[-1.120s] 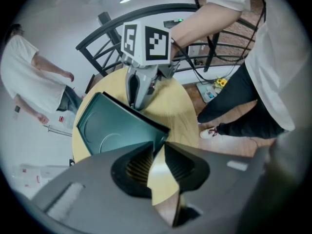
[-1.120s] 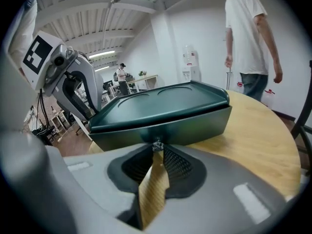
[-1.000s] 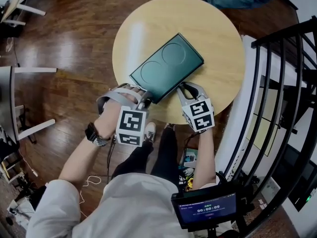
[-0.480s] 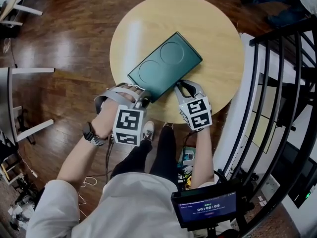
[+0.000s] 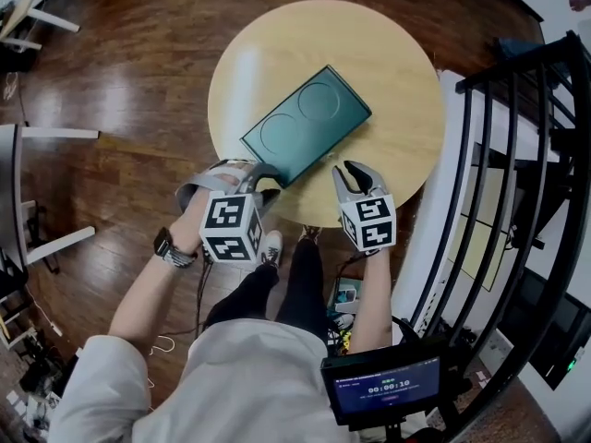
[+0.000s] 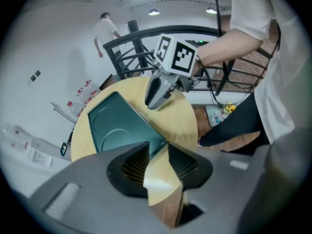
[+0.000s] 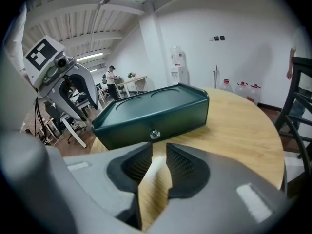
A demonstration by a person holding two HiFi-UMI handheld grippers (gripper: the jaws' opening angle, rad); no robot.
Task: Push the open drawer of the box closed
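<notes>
Wood-topped and round, the table (image 5: 388, 63) carries a dark green box (image 5: 305, 123) lying at a slant, its lid pressed with two shallow circles.

At the left, the person's bare forearm, a watch (image 5: 166, 245) on the wrist, reaches in from the lower left. It tips the left gripper (image 5: 263, 183) steeply down over the near left corner of the box. Its jaws have just been opening and now stand wide. In the left gripper view they frame that corner of the box (image 6: 119, 126) and the table edge, and the pads press on nothing.

On the box's near face, the drawer front (image 7: 161, 123) with its small metal knob (image 7: 155, 133) sits flush with the shell.

At the right, the other forearm runs straight ahead and holds the right gripper (image 5: 349, 175) sloping down at the table. Its jaws have also just been opening but keep a narrower gap, with only bare wood between them. The knob lies just beyond the tips.

Each gripper bears a cube of black-and-white square markers (image 5: 229, 229). A small screen (image 5: 380, 386) at the lower edge shows pale digits too small to read surely.

Against the earlier views, the right gripper no longer touches the drawer front but stands just clear of it. The left cube shows a different tilt.
</notes>
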